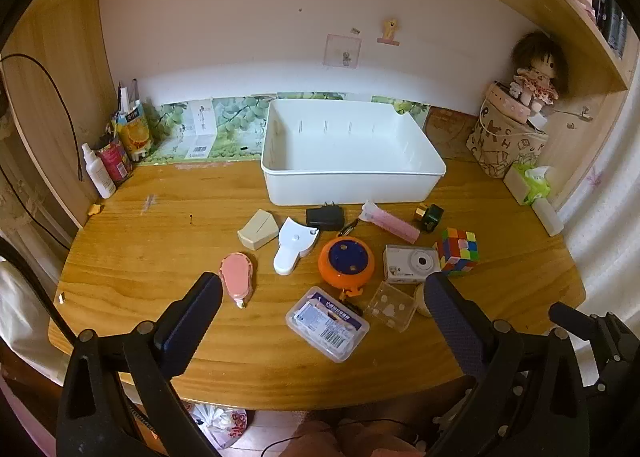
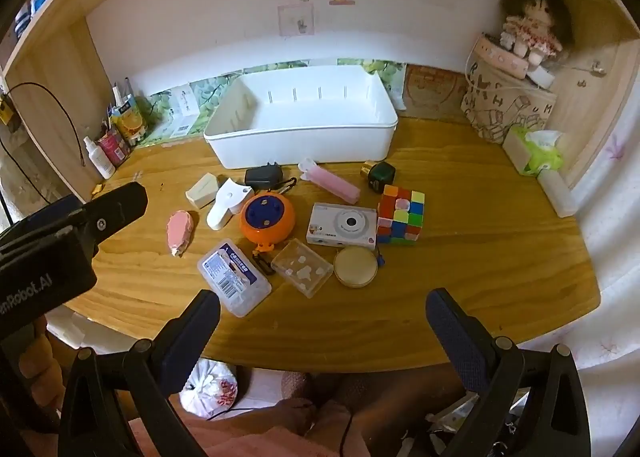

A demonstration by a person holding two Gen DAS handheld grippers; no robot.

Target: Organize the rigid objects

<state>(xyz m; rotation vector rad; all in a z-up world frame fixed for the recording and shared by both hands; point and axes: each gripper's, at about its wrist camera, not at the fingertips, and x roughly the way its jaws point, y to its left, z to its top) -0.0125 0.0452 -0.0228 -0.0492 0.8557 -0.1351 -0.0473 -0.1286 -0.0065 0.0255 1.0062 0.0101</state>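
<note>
An empty white bin (image 1: 352, 177) (image 2: 304, 145) stands at the back of the wooden desk. In front of it lie several small objects: an orange round gadget (image 1: 346, 263) (image 2: 267, 221), a white camera (image 1: 410, 263) (image 2: 342, 225), a colour cube (image 1: 458, 251) (image 2: 401, 215), a black charger (image 1: 325, 217), a pink comb (image 1: 390, 223), clear plastic cases (image 1: 327, 323) (image 2: 234, 277), a pink tape dispenser (image 1: 237, 279). My left gripper (image 1: 320, 297) is open and empty above the desk's front edge. My right gripper (image 2: 322, 311) is open and empty, also at the front edge.
Bottles and cartons (image 1: 116, 149) stand at the back left. A fabric bag with a doll (image 1: 516, 125) and a tissue box (image 1: 528, 181) stand at the back right. The left gripper's body (image 2: 60, 241) shows at the left of the right wrist view.
</note>
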